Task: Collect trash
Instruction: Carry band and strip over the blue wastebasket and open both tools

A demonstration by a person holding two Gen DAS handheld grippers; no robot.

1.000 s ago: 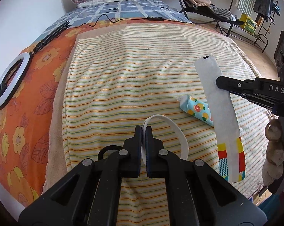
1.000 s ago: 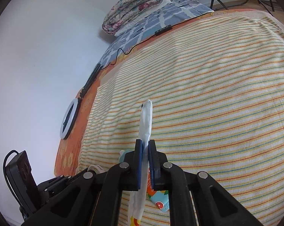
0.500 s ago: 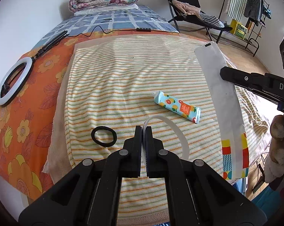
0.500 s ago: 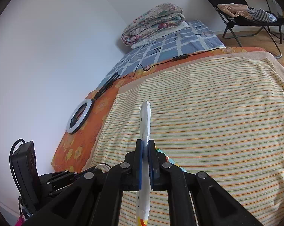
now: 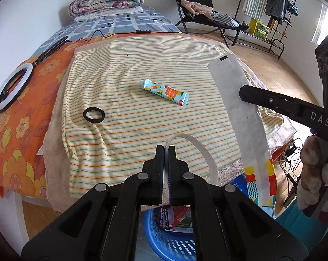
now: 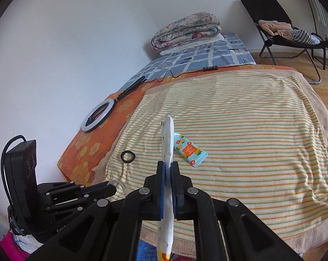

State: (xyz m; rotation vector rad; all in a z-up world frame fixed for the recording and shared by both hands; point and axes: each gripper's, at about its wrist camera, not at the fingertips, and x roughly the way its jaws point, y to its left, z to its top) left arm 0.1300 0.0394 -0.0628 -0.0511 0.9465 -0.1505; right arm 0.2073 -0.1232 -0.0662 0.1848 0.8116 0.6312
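My left tool (image 5: 166, 152) is clenched on a curved white plastic strip (image 5: 204, 150). My right tool (image 6: 168, 169) is clenched on a long white wrapper (image 6: 168, 139) with a coloured end, which hangs edge-on between its jaws. Both pieces of trash hang over the near edge of the bed (image 5: 142, 117). Below my left tool sits a blue basket (image 5: 174, 243), seemingly holding wrappers already, though it is mostly hidden. A citrus-print tube (image 5: 165, 91) and a black hair band (image 5: 94, 114) lie on the striped towel. The risk: the long, light wrapper could drift and miss the basket if I let go while off-centre.
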